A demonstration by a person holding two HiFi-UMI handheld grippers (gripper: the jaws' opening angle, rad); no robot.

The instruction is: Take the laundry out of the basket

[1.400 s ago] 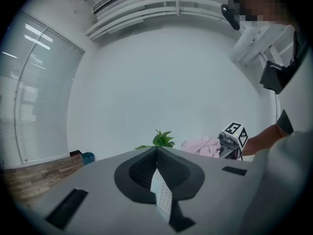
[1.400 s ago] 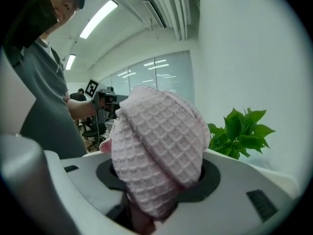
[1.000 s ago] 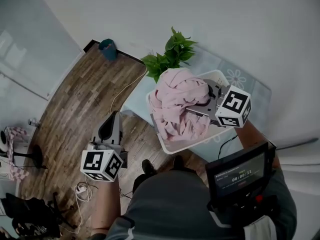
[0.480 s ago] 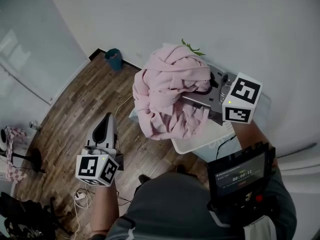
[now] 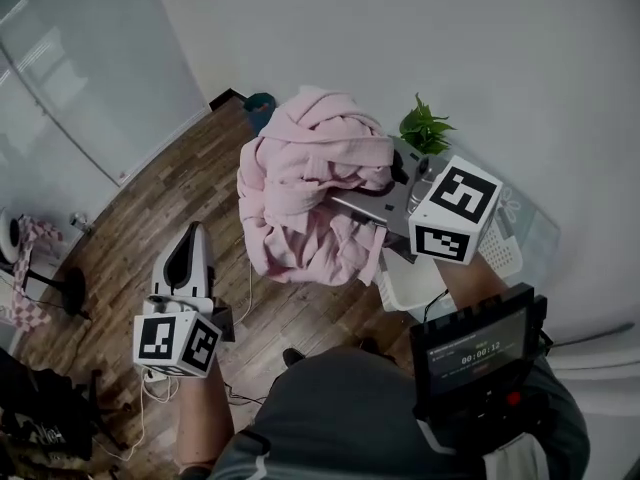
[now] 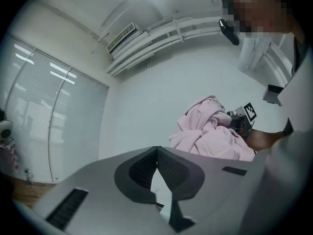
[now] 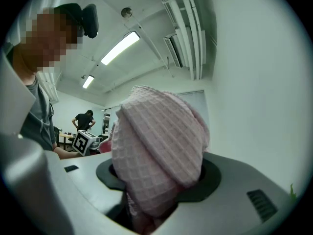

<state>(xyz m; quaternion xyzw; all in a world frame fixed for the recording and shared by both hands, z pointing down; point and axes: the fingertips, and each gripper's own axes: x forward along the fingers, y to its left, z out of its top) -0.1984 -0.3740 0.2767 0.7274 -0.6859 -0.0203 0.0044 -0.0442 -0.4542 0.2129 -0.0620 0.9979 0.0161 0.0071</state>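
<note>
My right hand-held gripper point(image 5: 378, 186) was clamped on the pink laundry point(image 5: 310, 203). In the right gripper view, a thick waffle-weave fold of it filled the space between the jaws point(image 7: 151, 199) and spilled over both of them. From that grip the bundle bulged above the jaws and hung below them in loose folds, with its long axis running roughly straight down. It lay to the left of the hand-held gripper and, as far as I could judge, clear of the white basket point(image 5: 408, 286), which sat below and a little to the right, under my right wrist. The hanging folds were over the wooden floor point(image 5: 150, 208). My left hand-held gripper point(image 5: 190, 240) was lower and well apart to the left, its jaws point(image 6: 157, 153) closed tip to tip on nothing and angled up toward the cloth. The right hand-held gripper was therefore the only one carrying the load. A second earlier the bundle had been sitting over the basket. It had since risen and swung left, out past the rim, while the left hand-held gripper had barely shifted.
</note>
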